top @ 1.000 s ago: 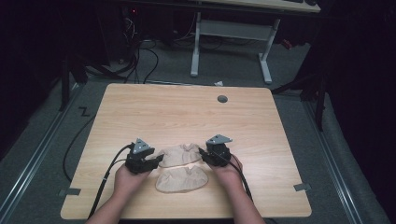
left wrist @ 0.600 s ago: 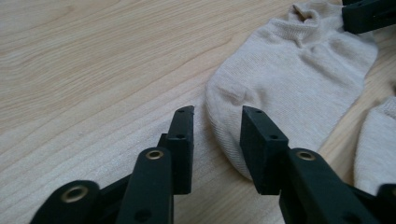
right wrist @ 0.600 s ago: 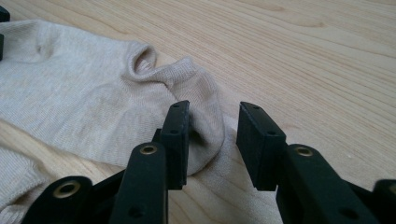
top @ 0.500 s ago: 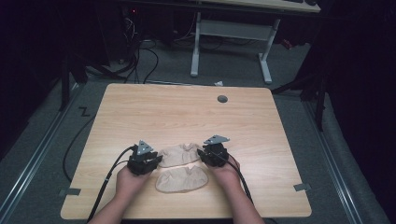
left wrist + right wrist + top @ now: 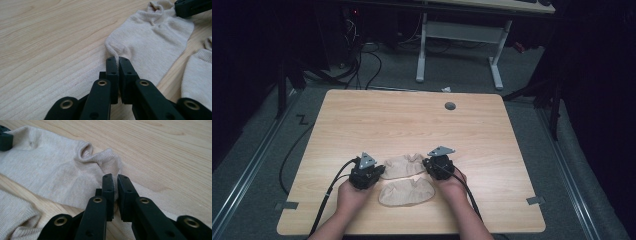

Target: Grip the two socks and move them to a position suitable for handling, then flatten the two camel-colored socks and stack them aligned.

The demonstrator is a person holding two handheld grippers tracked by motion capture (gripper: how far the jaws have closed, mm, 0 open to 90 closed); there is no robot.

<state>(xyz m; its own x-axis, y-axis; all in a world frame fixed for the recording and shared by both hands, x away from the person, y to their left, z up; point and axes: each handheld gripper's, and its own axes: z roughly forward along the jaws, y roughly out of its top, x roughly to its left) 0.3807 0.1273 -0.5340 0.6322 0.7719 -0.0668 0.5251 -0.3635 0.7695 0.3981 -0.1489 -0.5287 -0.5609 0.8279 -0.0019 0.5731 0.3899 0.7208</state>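
- Two beige socks on wooden desk (image 5: 412, 120), near front edge, btwn the two hands.
- Far sock (image 5: 404, 165) lying flat, stretched left-right btwn both tools; near sock (image 5: 406, 192) just in front of it, loose, not gripped.
- Left tool (image 5: 379, 171) clenched on far sock's left end; in left gripper view, jaws nearly together w/ a thin fold of fabric pinched up btwn them (image 5: 117, 58).
- Right tool (image 5: 428, 165) clenched on same sock's right end, by the opening; in right gripper view, jaws close together w/ cloth edge caught btwn them (image 5: 115, 182), cuff bunched just beyond.
- Left hand (image 5: 349, 195) & right hand (image 5: 452, 185) wrapped round tool bodies, forearms in from bottom edge.
- Black cables trailing back from both tools toward front of desk.
- Beyond desk: grey floor, white frame legs, dark surroundings.
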